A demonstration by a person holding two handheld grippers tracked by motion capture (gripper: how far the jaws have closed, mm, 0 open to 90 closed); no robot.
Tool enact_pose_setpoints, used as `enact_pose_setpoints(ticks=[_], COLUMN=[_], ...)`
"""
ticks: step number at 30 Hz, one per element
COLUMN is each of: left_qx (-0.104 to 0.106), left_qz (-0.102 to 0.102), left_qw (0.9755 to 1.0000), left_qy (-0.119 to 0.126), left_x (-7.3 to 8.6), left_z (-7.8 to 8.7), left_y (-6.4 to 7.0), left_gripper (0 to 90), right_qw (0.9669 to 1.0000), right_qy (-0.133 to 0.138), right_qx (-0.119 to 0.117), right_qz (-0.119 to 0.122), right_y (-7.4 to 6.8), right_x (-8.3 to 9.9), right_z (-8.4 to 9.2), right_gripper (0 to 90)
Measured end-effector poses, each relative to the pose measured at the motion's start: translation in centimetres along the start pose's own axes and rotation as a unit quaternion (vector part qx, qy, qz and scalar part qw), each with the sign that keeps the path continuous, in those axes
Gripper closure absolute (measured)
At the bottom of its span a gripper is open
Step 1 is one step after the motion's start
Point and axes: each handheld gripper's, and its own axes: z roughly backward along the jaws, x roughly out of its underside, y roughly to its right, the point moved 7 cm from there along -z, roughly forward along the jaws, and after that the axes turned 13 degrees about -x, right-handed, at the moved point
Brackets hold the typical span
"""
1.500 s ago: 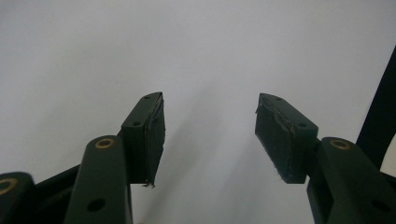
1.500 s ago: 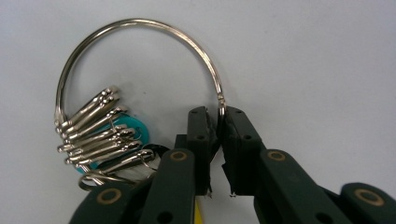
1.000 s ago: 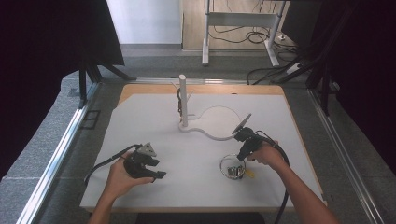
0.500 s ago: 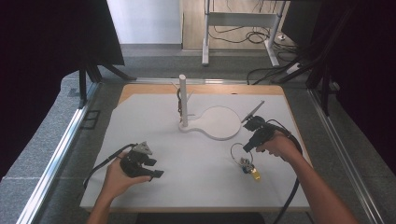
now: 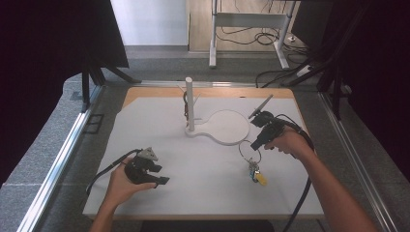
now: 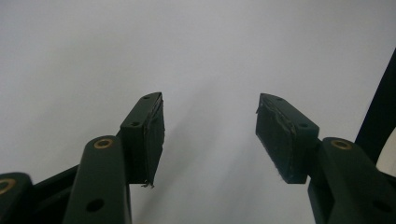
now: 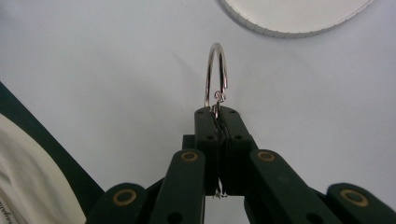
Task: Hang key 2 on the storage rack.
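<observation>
The right gripper (image 7: 218,116) is clamped tight on a thin silver metal key ring (image 7: 216,74), whose keys and yellow tag (image 5: 255,173) dangle above the white table (image 5: 203,193). The left gripper (image 6: 210,135), jaws wide apart, holds nothing.

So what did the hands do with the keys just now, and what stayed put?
The right tongs, shut on the key ring, lifted it off the table and carried it nearer the white stand; the keys now dangle below. The left tongs stayed open and in place, holding nothing. The stand and the white mat did not move.
</observation>
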Motion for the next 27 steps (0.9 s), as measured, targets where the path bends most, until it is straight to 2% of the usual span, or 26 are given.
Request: enact_pose_setpoints(ticks=[6, 13, 21, 27], left_qx=[-0.001, 0.002, 0.001, 0.001], left_qz=[-0.001, 0.002, 0.001, 0.0], left_qw=[1.0, 1.0, 1.0, 1.0], left_qy=[0.0, -0.002, -0.003, -0.002], left_x=[0.0, 0.0, 0.0, 0.0], left_z=[0.0, -0.1, -0.2, -0.1], left_y=[0.0, 0.1, 0.1, 0.1], left_gripper=[42.5, 42.4, 42.3, 42.3], right_qw=[1.0, 0.9998, 0.9994, 0.9993], right_qy=[0.002, 0.019, 0.033, 0.035], right_qx=[0.001, -0.006, -0.003, -0.004], right_qz=[0.003, 0.009, 0.01, 0.016], right_y=[-0.5, -0.8, -1.0, -1.3], right_x=[-0.7, -2.0, -3.1, -3.9], right_z=[0.6, 1.6, 2.7, 3.3], right_gripper=[87.4, 87.4, 87.4, 87.4])
